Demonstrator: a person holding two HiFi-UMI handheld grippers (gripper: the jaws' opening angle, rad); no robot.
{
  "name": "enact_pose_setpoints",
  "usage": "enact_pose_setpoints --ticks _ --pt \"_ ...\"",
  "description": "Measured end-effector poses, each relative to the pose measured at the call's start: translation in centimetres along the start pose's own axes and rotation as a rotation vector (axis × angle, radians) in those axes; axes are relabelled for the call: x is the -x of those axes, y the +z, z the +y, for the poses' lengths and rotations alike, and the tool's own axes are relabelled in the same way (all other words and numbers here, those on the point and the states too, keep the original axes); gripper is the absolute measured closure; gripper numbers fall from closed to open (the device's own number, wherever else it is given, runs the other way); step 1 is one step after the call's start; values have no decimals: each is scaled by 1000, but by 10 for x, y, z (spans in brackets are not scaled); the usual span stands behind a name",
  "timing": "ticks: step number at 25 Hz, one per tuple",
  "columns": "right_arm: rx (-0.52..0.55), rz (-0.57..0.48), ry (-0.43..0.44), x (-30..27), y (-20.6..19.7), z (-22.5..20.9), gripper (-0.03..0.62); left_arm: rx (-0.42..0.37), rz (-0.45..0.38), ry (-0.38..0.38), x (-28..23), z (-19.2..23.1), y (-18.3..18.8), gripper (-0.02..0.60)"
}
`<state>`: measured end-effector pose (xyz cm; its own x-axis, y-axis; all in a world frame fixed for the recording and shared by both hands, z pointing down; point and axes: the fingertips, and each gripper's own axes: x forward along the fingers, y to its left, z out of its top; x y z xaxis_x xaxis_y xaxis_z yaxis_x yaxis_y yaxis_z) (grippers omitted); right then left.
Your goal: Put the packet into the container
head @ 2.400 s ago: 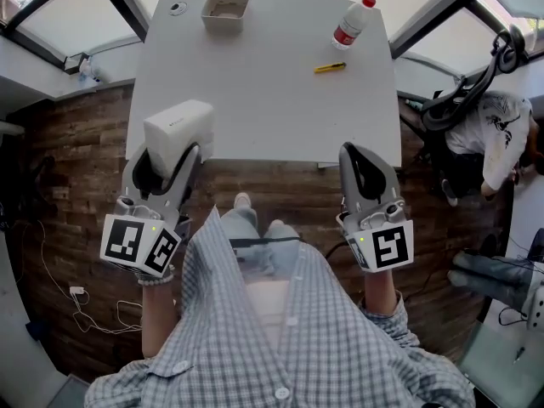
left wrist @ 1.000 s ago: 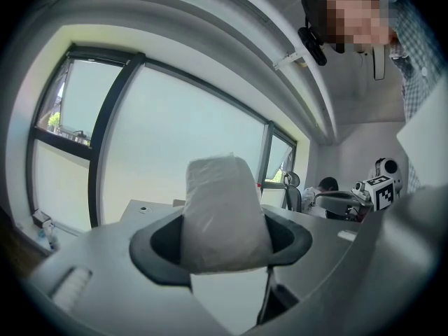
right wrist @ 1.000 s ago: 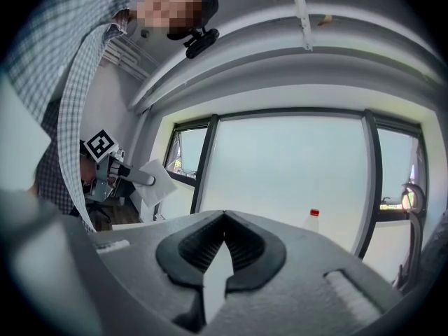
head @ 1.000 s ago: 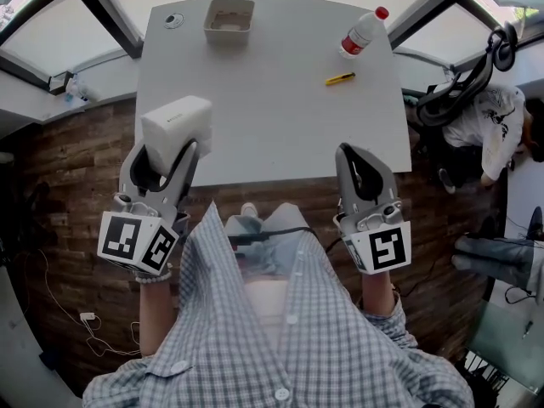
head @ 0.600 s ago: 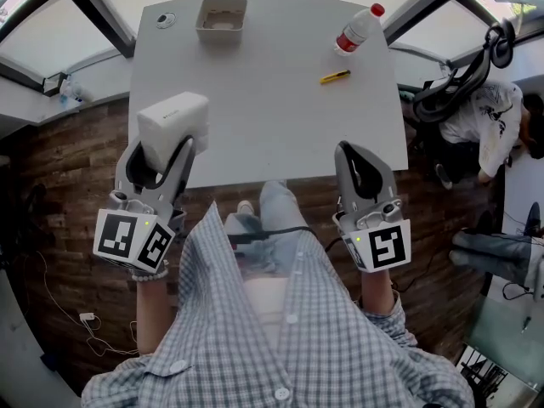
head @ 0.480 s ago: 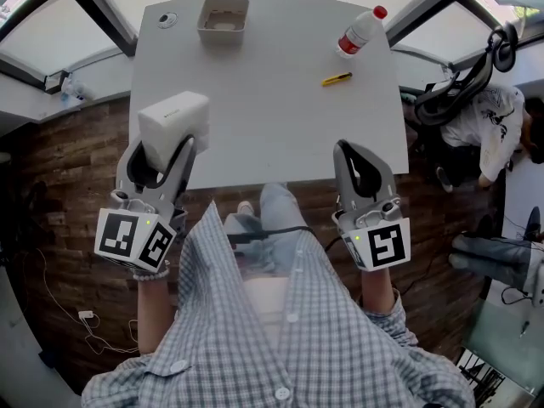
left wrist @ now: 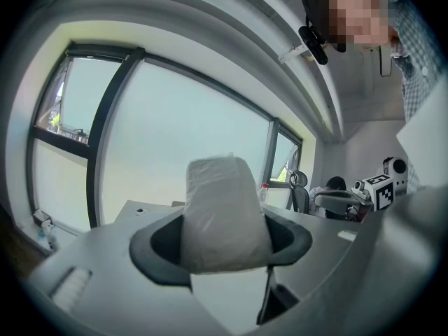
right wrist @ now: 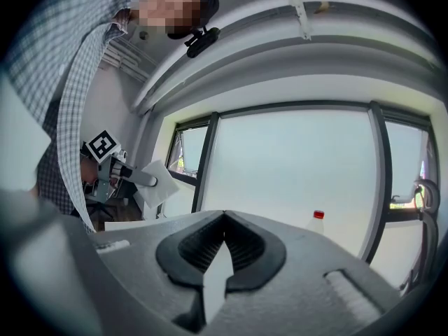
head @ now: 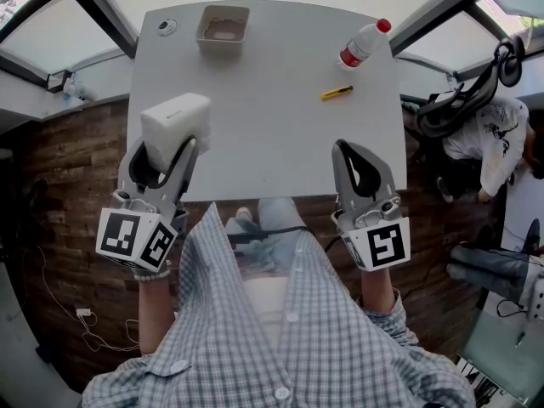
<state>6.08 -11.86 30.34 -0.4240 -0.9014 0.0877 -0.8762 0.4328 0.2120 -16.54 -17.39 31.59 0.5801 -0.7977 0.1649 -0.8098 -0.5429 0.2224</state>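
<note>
Clamping packet (head: 175, 119): left hand-held gripper (head: 166, 153) is squeezing its lower part, white top sticking out past jaw tips, above near edge of bench (head: 272, 109). Right hand-held gripper (head: 347, 153) is hanging alongside, jaws pressed together on nothing. Container (head: 223, 44) is sitting far ahead of left hand-held gripper, well apart from packet. Bottle (head: 361, 43) is lying far ahead of right hand-held gripper, small yellow tool (head: 337, 93) nearer.

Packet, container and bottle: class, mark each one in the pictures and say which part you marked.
packet (head: 176, 119): head view, on its white top face.
container (head: 219, 48): head view, on its near wall.
bottle (head: 359, 46): head view, on its clear body.
</note>
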Motion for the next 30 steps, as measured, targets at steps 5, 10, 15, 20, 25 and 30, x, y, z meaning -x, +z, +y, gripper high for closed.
enact_pose_setpoints --ticks 5,10,15,20,25,30 --pt "-5 -3 7 -9 -3 -17 595 -5 2 11 -18 -2 5 311" --pt "-5 -6 15 -18 -2 -34 595 -7 -5 23 -33 -2 11 310" --pt "-3 -9 24 -27 -2 -51 595 -7 -9 40 -48 -2 19 310" --pt "-12 -8 33 -37 -6 -65 595 -9 -18 61 -66 2 26 310" --pt "-22 -10 37 -46 -13 -75 595 -26 -23 71 -80 6 32 310" --pt "-73 -4 47 -57 -18 -80 595 -41 -13 76 -99 12 34 310"
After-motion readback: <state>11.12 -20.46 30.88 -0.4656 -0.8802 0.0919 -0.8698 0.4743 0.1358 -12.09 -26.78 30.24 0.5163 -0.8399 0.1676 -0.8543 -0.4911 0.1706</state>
